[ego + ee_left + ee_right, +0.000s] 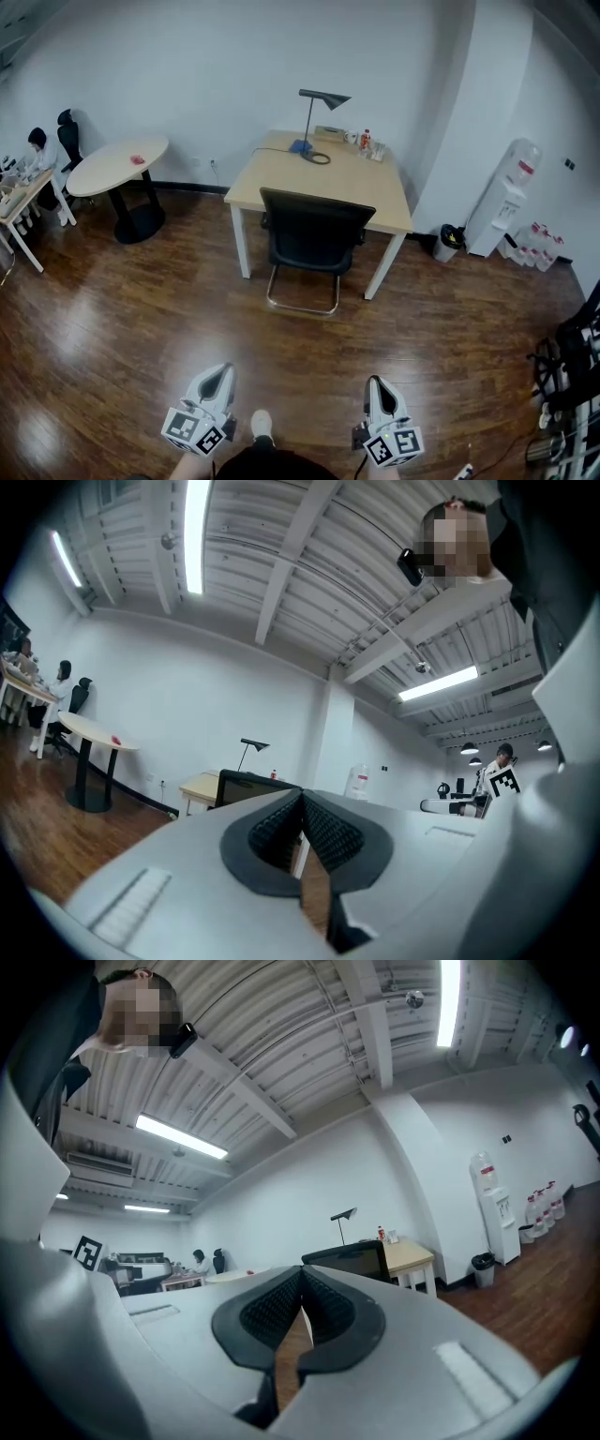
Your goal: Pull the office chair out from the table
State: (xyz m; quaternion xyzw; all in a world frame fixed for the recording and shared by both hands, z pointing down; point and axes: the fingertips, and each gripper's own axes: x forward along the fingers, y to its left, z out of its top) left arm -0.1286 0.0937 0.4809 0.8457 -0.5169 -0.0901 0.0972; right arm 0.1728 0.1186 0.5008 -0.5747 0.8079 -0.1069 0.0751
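Note:
A black office chair [315,237] on a chrome sled base stands tucked against the near side of a pale wooden table [319,178], its back towards me. Both grippers are low in the head view, well short of the chair. My left gripper [219,372] is shut with nothing in it, and so is my right gripper [374,383]. In the left gripper view the chair's back [246,784] shows just over the closed left gripper [301,797]. The right gripper view has the chair [349,1259] beyond the closed right gripper [301,1271], beside the table [411,1255].
On the table stand a desk lamp [313,112] and small bottles [365,141]. A round white table [117,165] is at the left, with a seated person [37,155] beyond it. A water dispenser [504,195] and a bin [449,242] stand at the right. Wooden floor [300,347] lies between me and the chair.

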